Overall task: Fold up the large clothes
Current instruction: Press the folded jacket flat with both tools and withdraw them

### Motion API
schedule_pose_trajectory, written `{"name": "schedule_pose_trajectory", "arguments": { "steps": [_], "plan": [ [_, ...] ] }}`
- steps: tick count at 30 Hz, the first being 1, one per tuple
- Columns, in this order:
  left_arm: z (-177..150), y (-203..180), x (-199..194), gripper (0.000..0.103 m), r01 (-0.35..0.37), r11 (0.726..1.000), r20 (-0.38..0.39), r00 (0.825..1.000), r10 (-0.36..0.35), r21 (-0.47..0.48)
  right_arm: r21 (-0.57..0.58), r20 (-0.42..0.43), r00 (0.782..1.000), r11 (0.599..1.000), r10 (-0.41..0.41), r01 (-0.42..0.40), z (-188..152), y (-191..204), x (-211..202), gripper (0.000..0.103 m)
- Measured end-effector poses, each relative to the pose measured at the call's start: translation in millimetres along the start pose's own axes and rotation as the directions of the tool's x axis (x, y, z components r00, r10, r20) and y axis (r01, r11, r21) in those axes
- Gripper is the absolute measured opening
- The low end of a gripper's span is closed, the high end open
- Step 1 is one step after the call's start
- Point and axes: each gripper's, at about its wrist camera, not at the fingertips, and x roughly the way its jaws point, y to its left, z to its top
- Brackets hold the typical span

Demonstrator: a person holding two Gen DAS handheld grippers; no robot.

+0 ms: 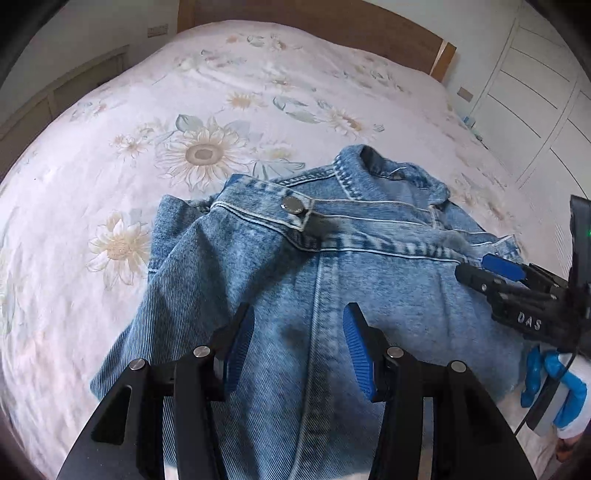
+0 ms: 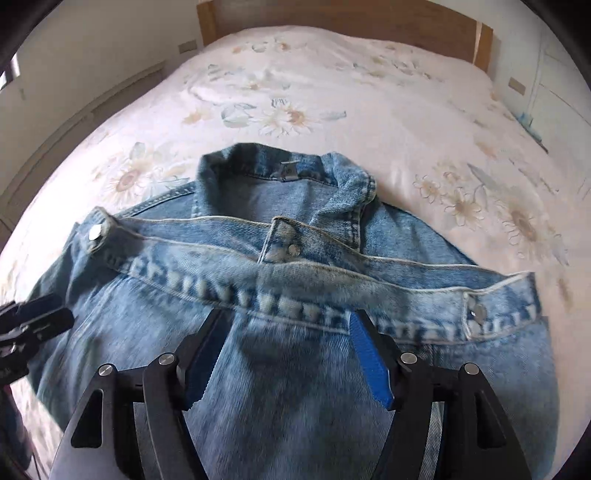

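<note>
A light-blue denim jacket (image 1: 332,280) lies folded on the bed, collar (image 2: 284,173) at the far end. Its hem band with metal buttons (image 2: 295,288) runs across the middle. My left gripper (image 1: 297,317) hovers over the jacket's back panel, open, with nothing between its blue pads (image 1: 356,347). My right gripper (image 2: 288,321) hangs just short of the hem band, also open and holding nothing. In the left wrist view the right gripper (image 1: 476,271) reaches in from the right edge over the jacket's side. The left gripper (image 2: 37,317) shows at the left edge of the right wrist view.
The bed is covered by a pale pink sheet with a flower print (image 1: 203,155). A wooden headboard (image 2: 332,18) stands at the far end and white cupboard doors (image 1: 535,92) on the right. A hand in a blue glove (image 1: 554,384) holds the right gripper.
</note>
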Motion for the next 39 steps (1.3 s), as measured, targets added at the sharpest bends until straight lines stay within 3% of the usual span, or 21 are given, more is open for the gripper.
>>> {"name": "schedule_pose_trajectory", "arguments": {
  "steps": [9,19,29,34,39],
  "plan": [
    [-32,-23,-12,0.045,0.007,1.0,0.012,1.0,-0.007,-0.014,-0.086,0.056,0.998,0.996,-0.021,0.026,-54,11,-58,0.07],
    [-63,-5,-7,0.047,-0.016,0.999,-0.013,1.0,0.015,-0.05,-0.066,-0.018,0.999,0.997,-0.027,0.026,-86,2,-46,0.07],
    [-60,-11,-27,0.047,-0.046,0.998,0.023,0.999,0.047,-0.04,-0.037,-0.013,1.0,0.999,-0.019,0.019,-102,-16,-65,0.07],
    [-66,-8,-16,0.047,-0.076,0.996,0.013,0.997,0.077,-0.045,-0.03,0.012,0.999,0.998,-0.046,0.046,-105,-26,-78,0.07],
    [-77,-7,-14,0.047,-0.075,0.997,0.015,0.997,0.076,-0.034,-0.018,-0.015,0.998,0.998,-0.059,0.059,-118,-44,-73,0.07]
  ]
}}
